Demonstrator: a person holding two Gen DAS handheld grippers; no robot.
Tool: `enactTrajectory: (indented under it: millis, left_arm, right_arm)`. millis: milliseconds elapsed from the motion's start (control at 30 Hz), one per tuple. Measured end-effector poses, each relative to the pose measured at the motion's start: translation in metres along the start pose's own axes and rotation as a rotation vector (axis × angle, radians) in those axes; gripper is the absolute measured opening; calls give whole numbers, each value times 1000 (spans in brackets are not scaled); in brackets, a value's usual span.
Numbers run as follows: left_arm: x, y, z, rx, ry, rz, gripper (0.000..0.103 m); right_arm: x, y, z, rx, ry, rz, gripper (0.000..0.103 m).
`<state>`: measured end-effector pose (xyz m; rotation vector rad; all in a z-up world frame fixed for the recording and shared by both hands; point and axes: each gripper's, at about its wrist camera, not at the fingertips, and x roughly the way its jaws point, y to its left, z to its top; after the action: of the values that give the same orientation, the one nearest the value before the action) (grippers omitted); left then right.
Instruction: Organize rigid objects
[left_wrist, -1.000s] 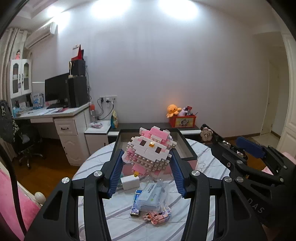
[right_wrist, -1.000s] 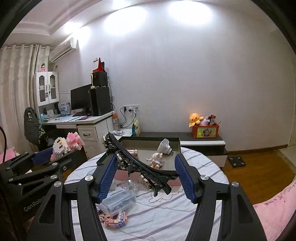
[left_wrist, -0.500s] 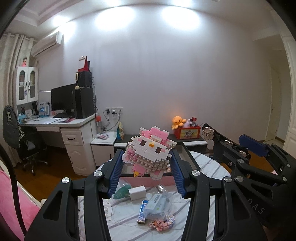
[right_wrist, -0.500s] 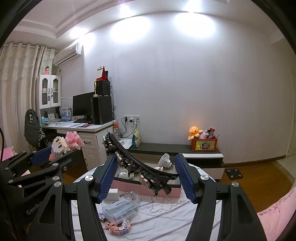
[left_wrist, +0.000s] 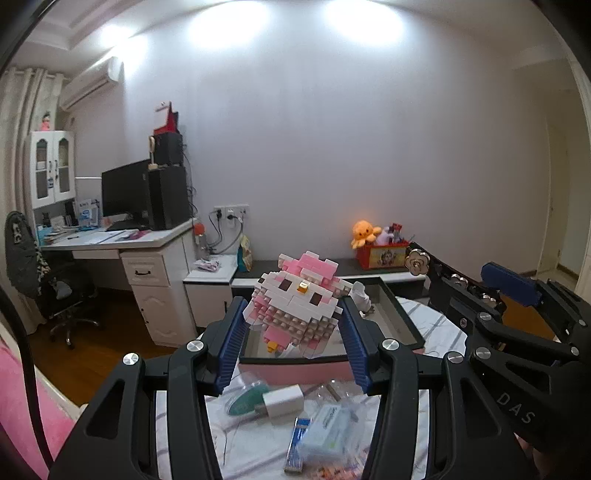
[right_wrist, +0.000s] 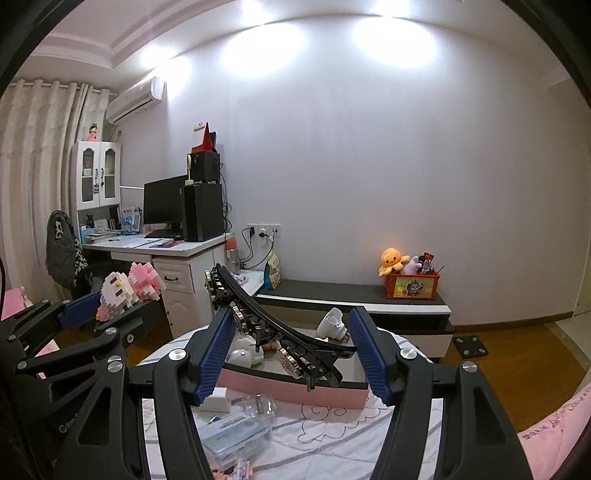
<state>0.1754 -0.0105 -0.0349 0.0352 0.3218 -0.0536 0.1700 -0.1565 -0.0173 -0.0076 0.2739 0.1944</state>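
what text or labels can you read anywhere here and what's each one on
"DAS": on the body of the right gripper, seen from the left wrist view.
Partial lettering on the left gripper body: cut off, unreadable.
Print on the clear plastic box: too blurred.
Blue wrapper: too small.
Red toy box: picture only, no legible words.

Left wrist camera: sat behind my left gripper (left_wrist: 293, 341), looked forward along fingers, slightly downward, close over round table (left_wrist: 436, 325). Right wrist camera: sat behind my right gripper (right_wrist: 291, 350), same heading, same tilt, close over same table (right_wrist: 332, 443). Shared: pink-sided tray (left_wrist: 295, 371) (right_wrist: 291, 389), desk (left_wrist: 122, 240) (right_wrist: 155, 245), orange plush (left_wrist: 364, 232) (right_wrist: 393, 260), white wall. Each view caught other gripper at edge.
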Motion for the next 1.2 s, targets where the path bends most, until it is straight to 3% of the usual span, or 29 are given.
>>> enactTrajectory:
  millis: [300,433,567,867,933,1000,1200]
  left_arm:
    - [130,8,2,24,235,-96,50]
    - [200,10,-5,47,379,-113,50]
    - [236,12,-22,54,483,-119,50]
    - [256,3,-41,116,562,-92,54]
    - [252,5,-39,117,559,-82,60]
    - [242,9,-35,100,534,-94,70]
    - [171,20,-10,49,373,-96,82]
  right_arm:
    - [99,-18,-4,23,140,2,65]
    - [156,-29,-12,42,233,19,65]
    - [206,-36,-28,77,359,59,65]
    - [236,-45,-63,102,494,47,66]
    - [234,-47,-66,108,495,41,72]
    - [229,-50,-64,120,484,27,85]
    - [179,-48,-40,111,378,48,92]
